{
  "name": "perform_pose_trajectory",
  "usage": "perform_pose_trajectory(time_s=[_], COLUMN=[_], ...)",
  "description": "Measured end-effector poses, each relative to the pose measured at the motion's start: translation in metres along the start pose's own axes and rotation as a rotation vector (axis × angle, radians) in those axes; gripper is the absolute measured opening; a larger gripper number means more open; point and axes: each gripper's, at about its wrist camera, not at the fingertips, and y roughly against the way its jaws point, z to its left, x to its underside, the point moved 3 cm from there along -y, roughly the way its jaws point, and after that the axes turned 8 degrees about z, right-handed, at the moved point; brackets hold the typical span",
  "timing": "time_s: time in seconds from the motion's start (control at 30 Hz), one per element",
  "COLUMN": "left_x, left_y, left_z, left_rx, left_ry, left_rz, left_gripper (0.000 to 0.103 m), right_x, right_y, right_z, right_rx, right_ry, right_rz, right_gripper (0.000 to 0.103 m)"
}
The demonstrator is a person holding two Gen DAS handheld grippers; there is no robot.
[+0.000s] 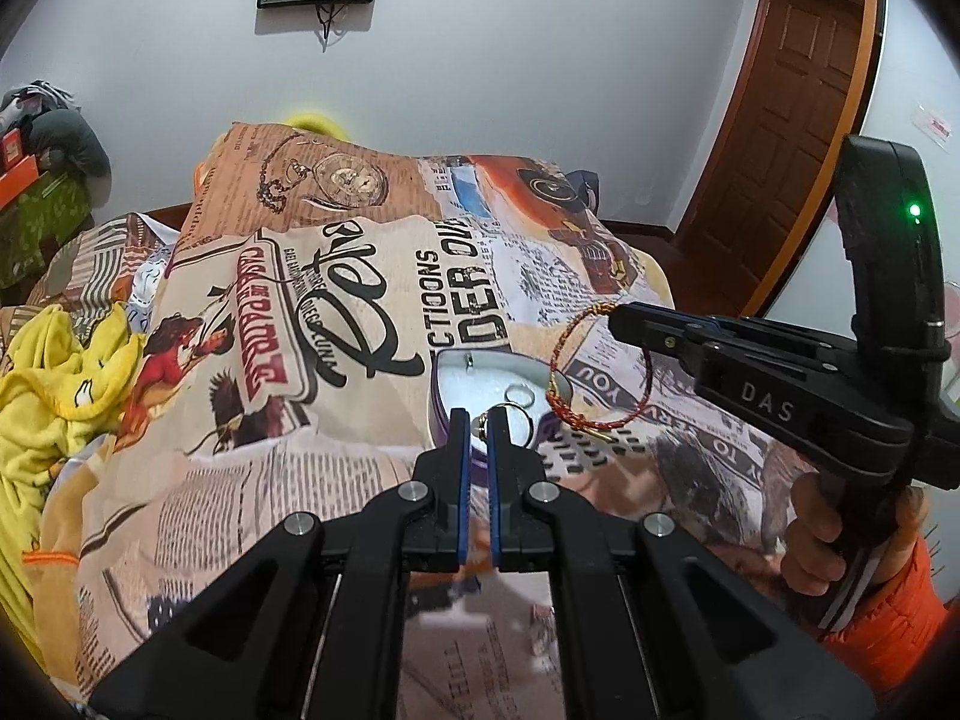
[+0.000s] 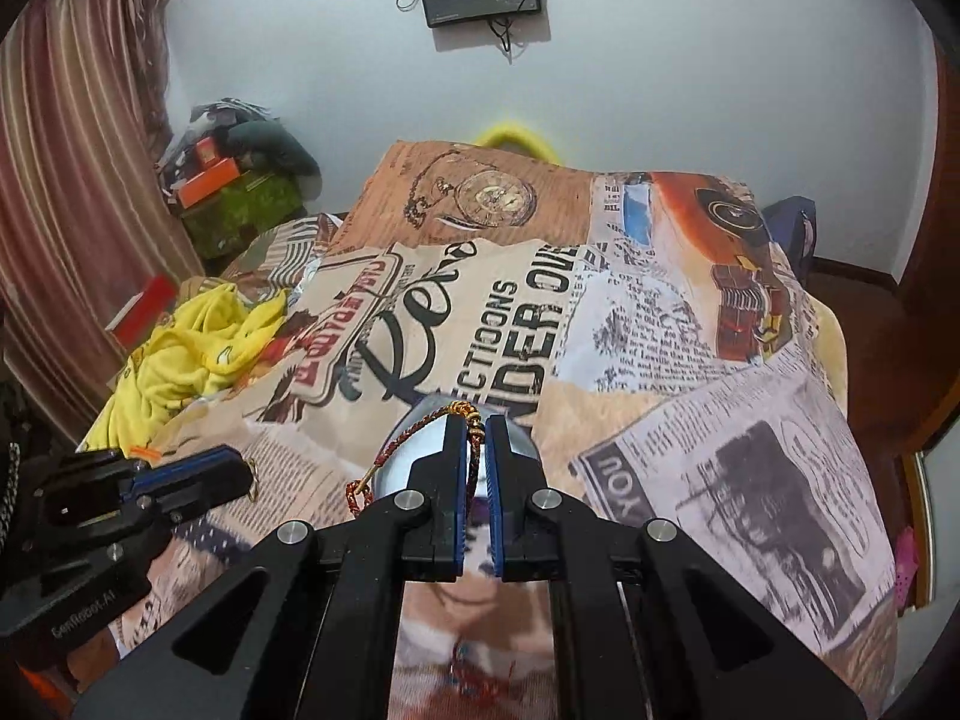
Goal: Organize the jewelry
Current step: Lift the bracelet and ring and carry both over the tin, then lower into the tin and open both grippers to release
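We've got the left tongs [image 1: 478, 422] clamped on a gold hoop earring [image 1: 515, 418] and the right tongs [image 2: 478, 427] pinching the red braided bracelet [image 1: 591, 360], so next both need lowering into the open jewelry box [image 1: 474, 381] at 12 o'clock.

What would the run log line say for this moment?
left gripper: shut on earring | right gripper: shut on bracelet | box: open

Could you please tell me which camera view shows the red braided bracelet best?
The left wrist view: the red braided bracelet hangs as a full loop from the right gripper. The right wrist view shows only part of its cord, pinched between the jaws.
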Motion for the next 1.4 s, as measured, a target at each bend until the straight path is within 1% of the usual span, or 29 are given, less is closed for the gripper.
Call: perform_pose_trajectory(time_s=[0.2,0.3,0.57,0.67,0.83,1.03,1.23,1.4], left_x=[-0.013,-0.017,-0.024,-0.026,-0.028,-0.027,-0.027,-0.027], left_y=[-0.015,-0.022,-0.049,-0.061,-0.078,-0.096,-0.106,-0.106], left_z=[0.006,0.009,0.01,0.009,0.01,0.013,0.014,0.015], left_rx=[0.012,0.018,0.044,0.056,0.061,0.073,0.069,0.064], left_ry=[0.007,0.01,0.012,0.006,-0.001,0.006,0.004,0.008], left_rz=[0.003,0.01,0.052,0.08,0.113,0.16,0.18,0.177], left_gripper=[0.003,0.003,0.003,0.003,0.003,0.003,0.003,0.003], right_x=[-0.009,-0.011,-0.012,-0.011,-0.008,-0.004,-0.001,0.001], right_y=[-0.016,-0.029,-0.061,-0.071,-0.085,-0.091,-0.095,-0.096], right_z=[-0.003,-0.004,-0.007,-0.009,-0.016,-0.02,-0.019,-0.017], right_rx=[-0.008,-0.013,-0.029,-0.035,-0.067,-0.082,-0.087,-0.073], right_ry=[-0.012,-0.018,-0.031,-0.036,-0.069,-0.08,-0.072,-0.05], right_rz=[0.007,0.024,0.094,0.123,0.173,0.205,0.227,0.235], right_gripper=[0.005,0.005,0.005,0.005,0.005,0.005,0.005,0.005])
